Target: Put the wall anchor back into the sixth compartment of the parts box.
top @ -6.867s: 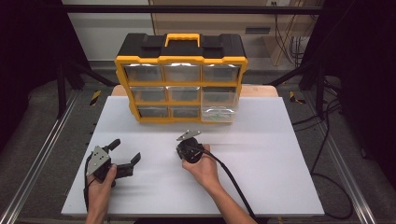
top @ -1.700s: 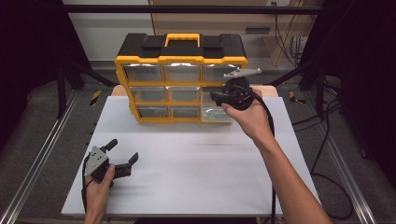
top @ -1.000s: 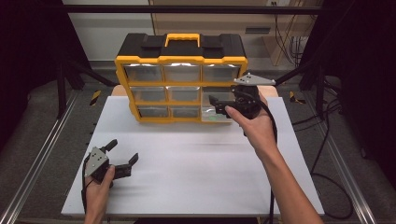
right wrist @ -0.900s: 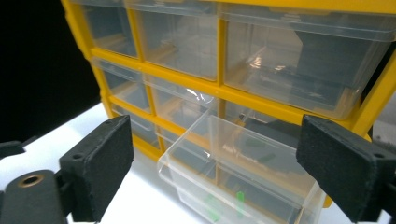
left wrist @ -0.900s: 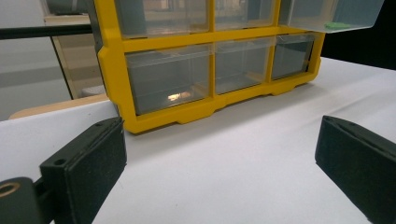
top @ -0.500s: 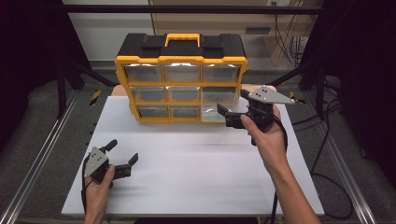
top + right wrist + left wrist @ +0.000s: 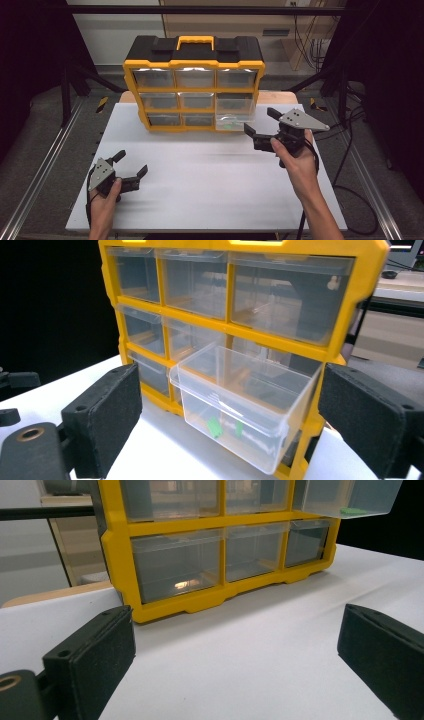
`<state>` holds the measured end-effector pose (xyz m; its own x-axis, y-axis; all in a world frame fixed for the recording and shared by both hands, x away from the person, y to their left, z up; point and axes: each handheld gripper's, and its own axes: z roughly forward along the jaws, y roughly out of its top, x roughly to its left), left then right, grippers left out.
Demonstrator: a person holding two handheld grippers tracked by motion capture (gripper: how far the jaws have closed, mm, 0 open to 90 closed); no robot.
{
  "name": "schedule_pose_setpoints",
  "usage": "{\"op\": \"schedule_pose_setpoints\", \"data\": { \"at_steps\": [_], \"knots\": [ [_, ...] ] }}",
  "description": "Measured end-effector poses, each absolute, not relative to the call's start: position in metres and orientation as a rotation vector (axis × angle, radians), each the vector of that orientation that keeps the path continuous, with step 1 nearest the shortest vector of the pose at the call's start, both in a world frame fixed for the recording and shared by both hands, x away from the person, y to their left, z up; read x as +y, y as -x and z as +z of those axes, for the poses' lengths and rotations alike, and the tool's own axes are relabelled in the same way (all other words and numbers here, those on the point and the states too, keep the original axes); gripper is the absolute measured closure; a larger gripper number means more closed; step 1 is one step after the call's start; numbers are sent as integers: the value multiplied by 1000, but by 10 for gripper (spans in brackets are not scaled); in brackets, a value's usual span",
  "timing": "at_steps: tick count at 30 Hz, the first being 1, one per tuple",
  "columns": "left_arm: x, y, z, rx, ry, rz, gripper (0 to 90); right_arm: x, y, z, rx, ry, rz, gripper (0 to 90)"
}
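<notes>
Now my right gripper (image 7: 264, 123), fingers spread and empty, faces the pulled-out drawer (image 7: 242, 402) just ahead; I should reach in from above for the green pieces (image 7: 215, 427). Left gripper (image 7: 132, 164) rests released.

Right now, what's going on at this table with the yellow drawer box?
A person holds a gripper in each hand. The right gripper, fingers open, sits just in front of a clear drawer pulled partway out of the yellow organizer; small green pieces lie inside. The left gripper rests open on the white table, holding nothing.
</notes>
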<state>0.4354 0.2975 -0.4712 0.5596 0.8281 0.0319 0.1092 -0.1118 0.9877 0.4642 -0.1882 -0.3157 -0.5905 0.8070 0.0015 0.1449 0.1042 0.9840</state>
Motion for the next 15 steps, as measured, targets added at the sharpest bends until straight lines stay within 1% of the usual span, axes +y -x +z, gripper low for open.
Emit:
{"op": "schedule_pose_setpoints", "data": {
  "at_steps": [5, 15],
  "knots": [
    [297, -435, -471, 807, -1593, 743, 16, -200, -458, -321, 1819, -930, 1548, 68],
    [299, -435, -471, 810, -1599, 750, 16, -221, -446, -341, 1804, -950, 1542, 69]
  ]
}}
